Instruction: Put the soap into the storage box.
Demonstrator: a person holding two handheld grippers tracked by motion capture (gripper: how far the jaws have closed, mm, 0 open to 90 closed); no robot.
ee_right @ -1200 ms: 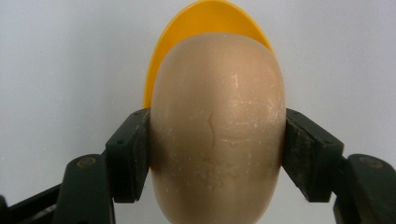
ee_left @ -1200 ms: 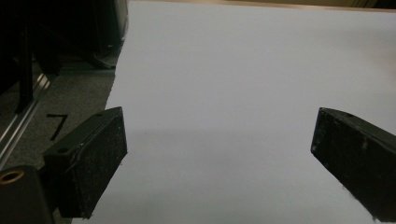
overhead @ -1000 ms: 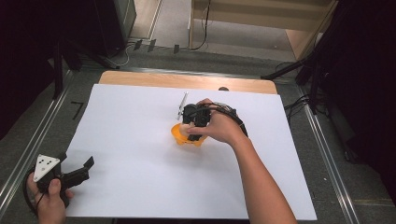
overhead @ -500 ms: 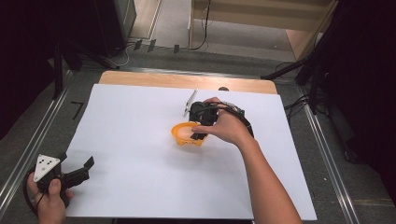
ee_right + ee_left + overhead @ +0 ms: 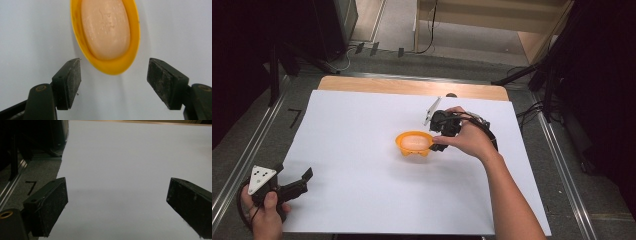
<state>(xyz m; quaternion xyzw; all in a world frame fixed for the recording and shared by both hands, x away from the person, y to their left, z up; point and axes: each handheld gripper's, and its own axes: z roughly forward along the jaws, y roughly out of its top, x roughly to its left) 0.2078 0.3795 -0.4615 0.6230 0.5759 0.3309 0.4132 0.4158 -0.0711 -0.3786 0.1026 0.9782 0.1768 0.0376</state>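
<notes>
Right gripper view shows the right gripper just opening off the dish; back away slowly, not bumping the soap.

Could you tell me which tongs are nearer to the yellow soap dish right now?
Right. The right tongs sit just off the yellow soap dish, jaws open and clear of its rim; the left tongs wait open at the paper's near left corner, far from it.

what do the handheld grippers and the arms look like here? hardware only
Both grippers, left gripper and right gripper, are black with two blocky jaws and rough dark pads. Each carries a pale grey three-cornered plate, the left one dotted black. Brass-coloured pivots sit behind the jaws; black cable trails from the right. Forearms are bare, no sleeves.
</notes>
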